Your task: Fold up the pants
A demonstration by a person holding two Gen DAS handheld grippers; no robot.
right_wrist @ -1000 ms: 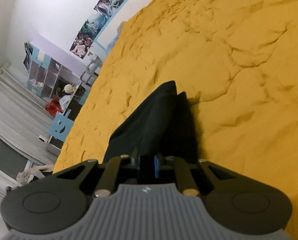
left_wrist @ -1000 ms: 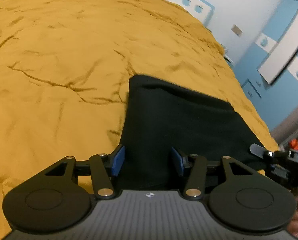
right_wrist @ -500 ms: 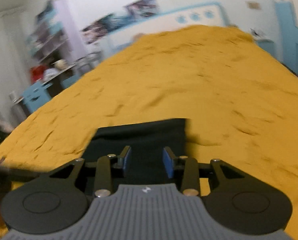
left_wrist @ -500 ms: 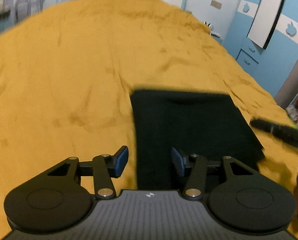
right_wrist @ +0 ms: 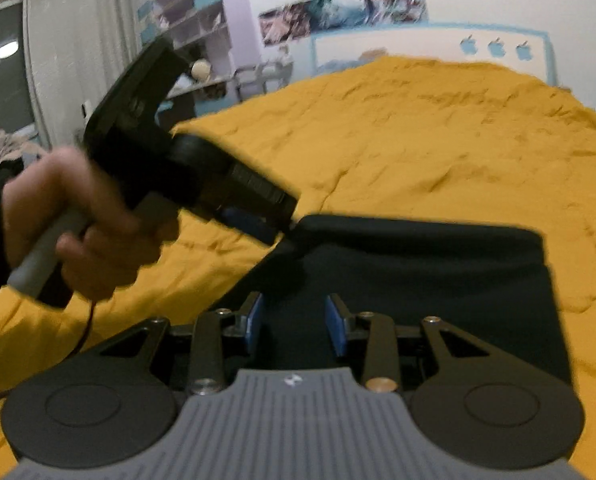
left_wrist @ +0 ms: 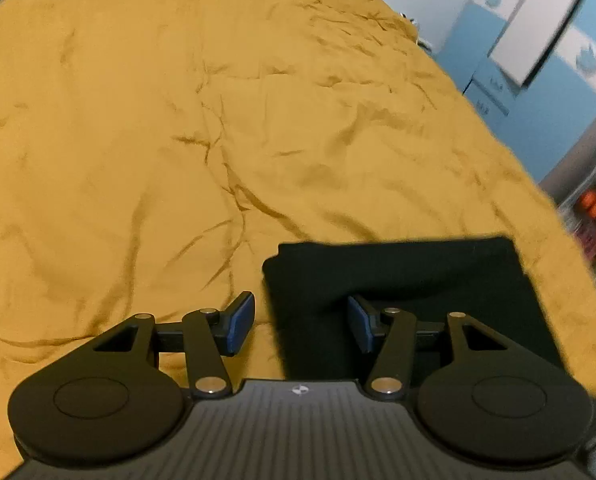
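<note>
The black pants [left_wrist: 410, 272] lie folded into a flat rectangle on the yellow bedspread [left_wrist: 177, 120]. My left gripper [left_wrist: 300, 322] is open and empty, its jaws straddling the pants' left edge. In the right wrist view the pants [right_wrist: 438, 264] lie just ahead of my right gripper [right_wrist: 293, 324], which is open and empty above their near edge. The left gripper [right_wrist: 257, 220] also shows there, held in a hand at the pants' far left corner.
The bedspread [right_wrist: 438, 120] covers the whole bed. Blue and white cabinets [left_wrist: 546, 52] stand beyond the bed's right edge. Shelves, a desk and posters [right_wrist: 217, 40] line the far wall on the left.
My right gripper has let go of the pants and opened, then swung to face the headboard. My left gripper has pulled back and shifted to the pants' left edge.
</note>
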